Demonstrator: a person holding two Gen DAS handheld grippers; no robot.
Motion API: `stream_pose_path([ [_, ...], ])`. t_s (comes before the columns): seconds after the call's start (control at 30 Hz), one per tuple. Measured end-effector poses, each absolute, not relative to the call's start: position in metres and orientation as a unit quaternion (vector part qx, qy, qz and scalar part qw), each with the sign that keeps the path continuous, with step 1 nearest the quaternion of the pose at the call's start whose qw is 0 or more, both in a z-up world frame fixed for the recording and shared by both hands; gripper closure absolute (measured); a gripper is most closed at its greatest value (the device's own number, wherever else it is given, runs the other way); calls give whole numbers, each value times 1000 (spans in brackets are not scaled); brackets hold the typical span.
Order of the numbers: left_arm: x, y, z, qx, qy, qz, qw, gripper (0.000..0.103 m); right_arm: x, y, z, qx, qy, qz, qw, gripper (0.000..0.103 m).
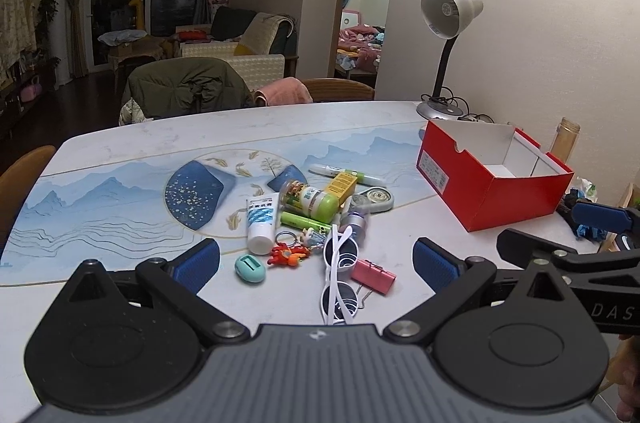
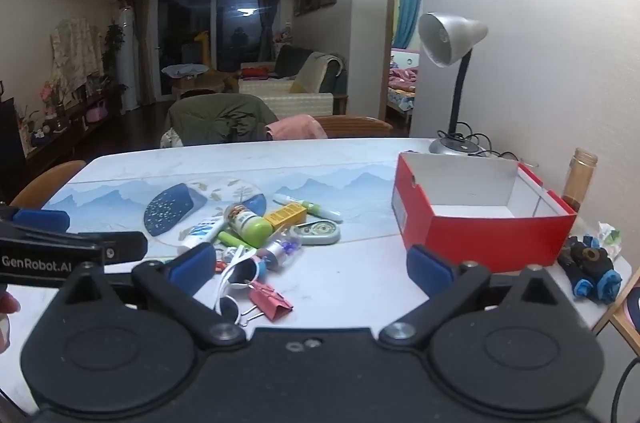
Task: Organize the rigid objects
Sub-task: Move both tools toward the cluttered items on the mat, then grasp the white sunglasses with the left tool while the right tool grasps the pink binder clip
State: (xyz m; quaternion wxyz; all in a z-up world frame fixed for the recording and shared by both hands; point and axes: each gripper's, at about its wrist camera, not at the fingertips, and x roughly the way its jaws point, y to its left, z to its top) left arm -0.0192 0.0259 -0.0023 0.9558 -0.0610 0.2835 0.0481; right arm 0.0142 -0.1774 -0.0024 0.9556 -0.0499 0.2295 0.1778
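A pile of small items lies mid-table: white sunglasses, a pink binder clip, a white tube, a green-capped bottle, a yellow box, a correction tape, a teal oval and an orange keychain. An open, empty red box stands to the right. My left gripper is open above the near side of the pile. My right gripper is open, with the sunglasses and binder clip between its fingers' span and the red box just beyond its right finger.
A desk lamp stands behind the box by the wall. A brown jar and a black-and-blue toy sit right of the box near the table edge. Chairs draped with a jacket stand at the far side.
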Motion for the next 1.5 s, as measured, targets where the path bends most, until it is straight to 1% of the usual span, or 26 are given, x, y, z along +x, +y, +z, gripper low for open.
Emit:
stream_pose_path([
  [0.13,-20,31,-3,-66,285,48,955,0,8,-179,6,-52,231,182,954,3],
  [0.3,-20,34,-3,-67,285,51,955,0,16,-167,-3,-55,232,189,953,4],
  [0.6,-18,39,-4,-67,286,53,954,0,14,-169,5,-54,240,192,950,6],
  [0.97,-9,49,-8,-79,295,53,951,0,19,-162,1,-56,238,195,950,8],
  [1.17,10,66,-31,-82,311,58,945,0,32,-158,-9,-78,252,198,944,8],
  [1.3,23,68,-55,-75,328,54,940,0,47,-159,-26,-94,277,199,935,16],
  [1.5,46,61,-81,-60,344,42,936,0,67,-155,-54,-117,287,225,924,16],
])
